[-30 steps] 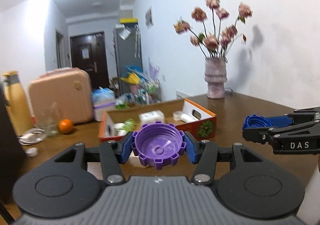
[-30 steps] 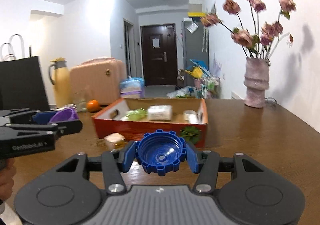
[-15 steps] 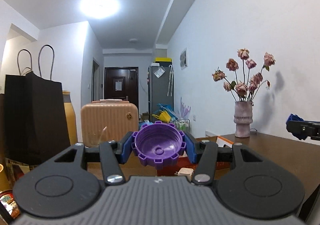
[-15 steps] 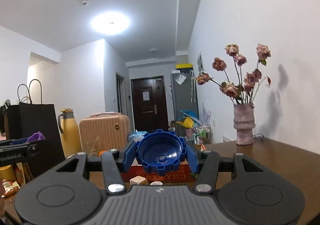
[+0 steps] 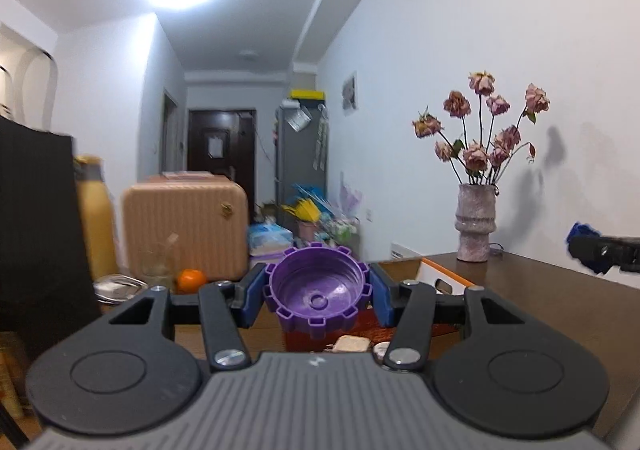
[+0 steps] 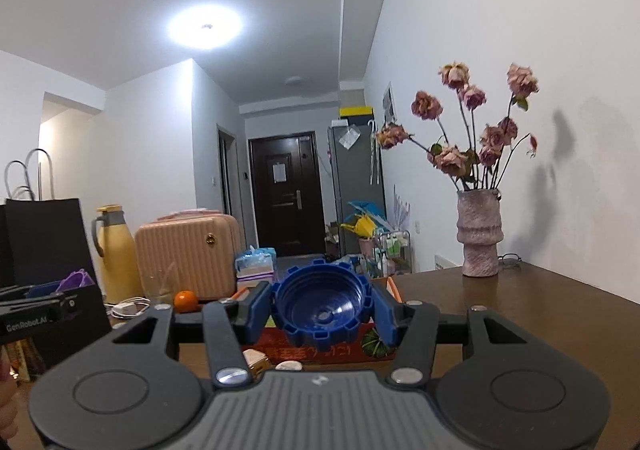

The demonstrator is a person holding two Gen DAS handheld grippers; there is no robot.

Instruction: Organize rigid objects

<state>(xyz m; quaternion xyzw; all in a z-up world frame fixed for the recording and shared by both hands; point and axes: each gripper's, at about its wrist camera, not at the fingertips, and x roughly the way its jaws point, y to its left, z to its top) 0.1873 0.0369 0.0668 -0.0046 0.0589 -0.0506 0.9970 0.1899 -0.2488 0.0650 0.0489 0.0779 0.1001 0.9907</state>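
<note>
My left gripper [image 5: 316,296] is shut on a purple toothed cap [image 5: 318,286], held level above the wooden table [image 5: 540,282]. My right gripper [image 6: 322,308] is shut on a blue toothed cap [image 6: 322,302], also held above the table. An orange cardboard box [image 6: 320,350] with small items lies on the table just beyond both grippers. The right gripper with its blue cap shows at the right edge of the left wrist view [image 5: 600,252]. The left gripper with the purple cap shows at the left edge of the right wrist view [image 6: 44,304].
A pink vase of dried flowers [image 6: 478,238] stands at the table's far right. A small wooden block [image 6: 256,360] lies in front of the box. A black bag [image 6: 44,262], yellow flask [image 6: 114,250], peach suitcase [image 6: 188,254], glass and orange [image 6: 186,300] stand left.
Both grippers tilted up sharply from the table, then came partly back down; the box and table have returned into view. Both caps stayed gripped.
</note>
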